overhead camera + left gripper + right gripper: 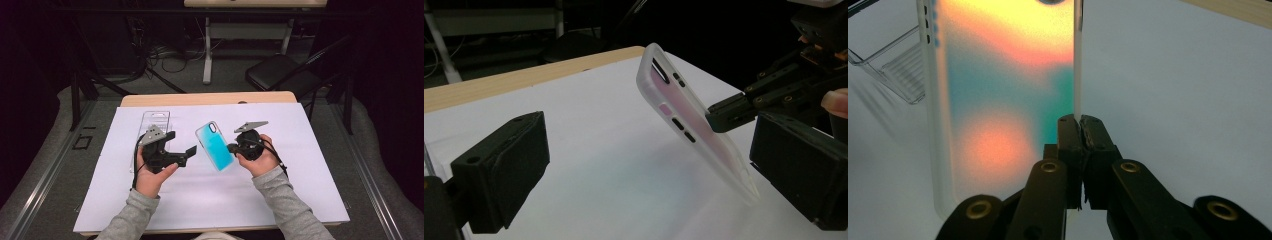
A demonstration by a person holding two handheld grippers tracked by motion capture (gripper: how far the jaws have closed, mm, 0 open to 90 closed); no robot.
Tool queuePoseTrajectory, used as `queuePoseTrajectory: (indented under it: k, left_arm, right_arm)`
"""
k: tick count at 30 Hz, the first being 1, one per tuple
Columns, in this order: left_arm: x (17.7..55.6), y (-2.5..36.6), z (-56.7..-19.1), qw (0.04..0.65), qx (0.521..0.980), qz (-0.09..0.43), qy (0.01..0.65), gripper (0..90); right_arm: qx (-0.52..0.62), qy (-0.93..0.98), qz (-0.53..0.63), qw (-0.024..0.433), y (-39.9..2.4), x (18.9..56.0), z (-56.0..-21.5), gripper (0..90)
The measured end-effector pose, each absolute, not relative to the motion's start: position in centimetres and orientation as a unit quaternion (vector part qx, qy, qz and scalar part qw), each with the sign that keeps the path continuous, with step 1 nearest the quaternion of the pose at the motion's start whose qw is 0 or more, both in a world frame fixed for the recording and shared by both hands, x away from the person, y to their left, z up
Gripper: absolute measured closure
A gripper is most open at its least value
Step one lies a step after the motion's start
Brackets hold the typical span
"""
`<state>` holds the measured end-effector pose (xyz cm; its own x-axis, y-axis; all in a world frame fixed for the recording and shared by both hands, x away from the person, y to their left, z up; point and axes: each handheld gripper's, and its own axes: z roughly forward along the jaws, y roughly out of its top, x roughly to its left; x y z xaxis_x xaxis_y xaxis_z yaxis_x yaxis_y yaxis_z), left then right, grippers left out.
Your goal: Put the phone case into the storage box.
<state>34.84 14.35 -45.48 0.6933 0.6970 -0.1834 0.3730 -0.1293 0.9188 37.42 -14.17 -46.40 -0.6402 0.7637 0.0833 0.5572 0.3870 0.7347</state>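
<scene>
A translucent phone case (215, 146), teal on its inner face, is held tilted above the white sheet. My right gripper (231, 148) is shut on its right long edge; the right gripper view shows the closed tips (1079, 125) pinching the rim of the phone case (1003, 100), which glows orange and teal. My left gripper (181, 143) hovers just left of the case with its jaws wide apart and nothing between them. In the left gripper view, the phone case (694, 125) stands ahead of the left gripper (649, 170), nearer its right jaw, with the right gripper (724, 117) clamped on its edge.
A clear plastic package tray (152, 125) lies on the white sheet (300, 190) behind the left hand, and shows as the clear tray (893, 70) in the right gripper view. The wooden table edge (210, 98) runs along the far side. A dark chair (280, 70) stands beyond it.
</scene>
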Motion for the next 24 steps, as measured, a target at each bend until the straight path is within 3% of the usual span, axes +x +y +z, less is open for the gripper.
queuePoseTrajectory:
  k: [16,19,24]
  left_arm:
    - [36.0,12.4,-45.5,0.553,0.732,0.140,0.373,9.8]
    - [35.9,12.3,-45.7,0.558,0.729,0.140,0.370,15.5]
    - [35.8,12.3,-46.0,0.555,0.730,0.131,0.378,15.5]
  right_arm:
    - [0.409,0.811,0.392,0.147,-14.6,37.3,-46.2,88.1]
    - [0.411,0.808,0.394,0.149,-14.7,37.3,-46.3,88.1]
    - [0.411,0.806,0.398,0.153,-14.7,37.2,-46.5,88.1]
